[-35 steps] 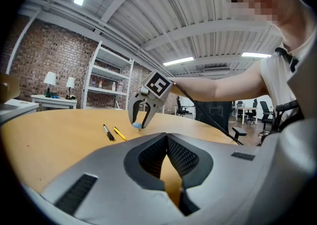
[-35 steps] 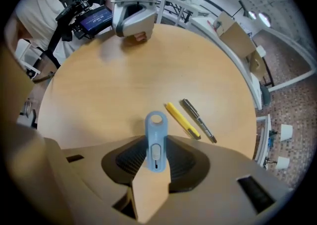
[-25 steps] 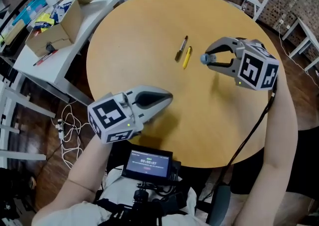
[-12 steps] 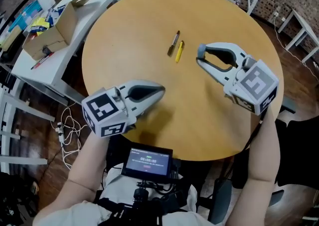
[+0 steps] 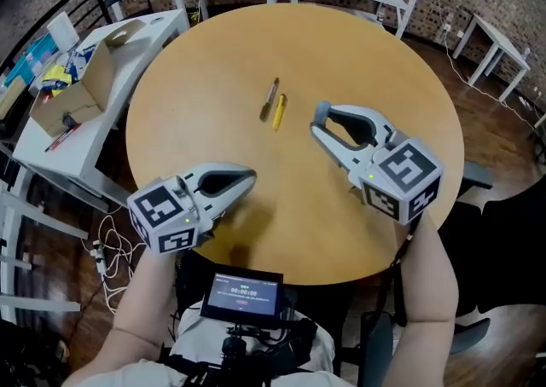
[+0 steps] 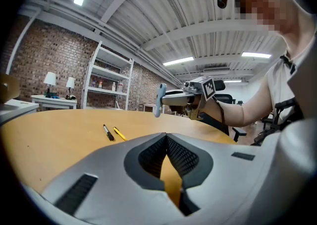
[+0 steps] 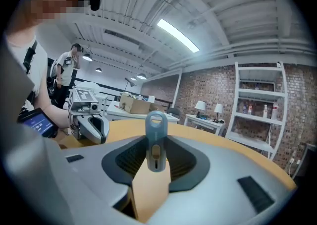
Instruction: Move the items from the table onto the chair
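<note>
Right gripper view | right gripper (image 7: 156,155) partly closed, clamping blue-grey item (image 7: 156,122)

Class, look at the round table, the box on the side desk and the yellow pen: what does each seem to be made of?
Table: wood or laminate; even matte tan, no clear grain, so perhaps veneer.
Box: cardboard; dull brown, folded flaps.
Yellow pen: probably plastic; smooth, uniform colour.

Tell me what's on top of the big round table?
A black marker and a yellow pen lie side by side on the round table. The left gripper and right gripper cover the wood beneath them, hiding it.
</note>
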Demonstrator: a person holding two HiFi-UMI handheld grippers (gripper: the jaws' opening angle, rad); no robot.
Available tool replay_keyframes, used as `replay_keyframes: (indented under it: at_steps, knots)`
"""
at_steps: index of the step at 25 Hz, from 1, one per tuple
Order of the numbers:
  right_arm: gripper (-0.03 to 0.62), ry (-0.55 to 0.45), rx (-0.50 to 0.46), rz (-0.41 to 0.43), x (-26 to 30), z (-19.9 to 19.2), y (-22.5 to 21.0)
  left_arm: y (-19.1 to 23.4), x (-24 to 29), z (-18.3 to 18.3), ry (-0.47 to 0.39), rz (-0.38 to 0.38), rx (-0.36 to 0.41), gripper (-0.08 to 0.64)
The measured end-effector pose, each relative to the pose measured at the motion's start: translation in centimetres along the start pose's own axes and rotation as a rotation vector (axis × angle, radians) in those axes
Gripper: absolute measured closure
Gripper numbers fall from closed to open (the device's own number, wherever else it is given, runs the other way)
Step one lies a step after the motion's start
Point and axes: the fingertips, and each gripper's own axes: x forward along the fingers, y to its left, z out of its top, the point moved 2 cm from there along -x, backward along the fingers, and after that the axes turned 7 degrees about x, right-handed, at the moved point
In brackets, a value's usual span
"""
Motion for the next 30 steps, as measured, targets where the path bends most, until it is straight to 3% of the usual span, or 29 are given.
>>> replay_keyframes:
  at_steps: [6,16,30]
  knots:
    - [0.456,0.0,0.021,-0.107,-3.1,-0.8,-2.9,0.2,-0.1,-0.2,0.004,0.004,-0.003,0.555]
    - [0.456,-0.01,0.107,-0.398,-14.4,-3.8,-10.1,-0.1,0.3,0.2,0.002,0.001,0.001,0.554]
    - [0.456,-0.034,0.156,-0.547,-25.4,-6.5,-9.8,-10.4,11.0,3.1,-0.006,-0.3,0.049,0.554]
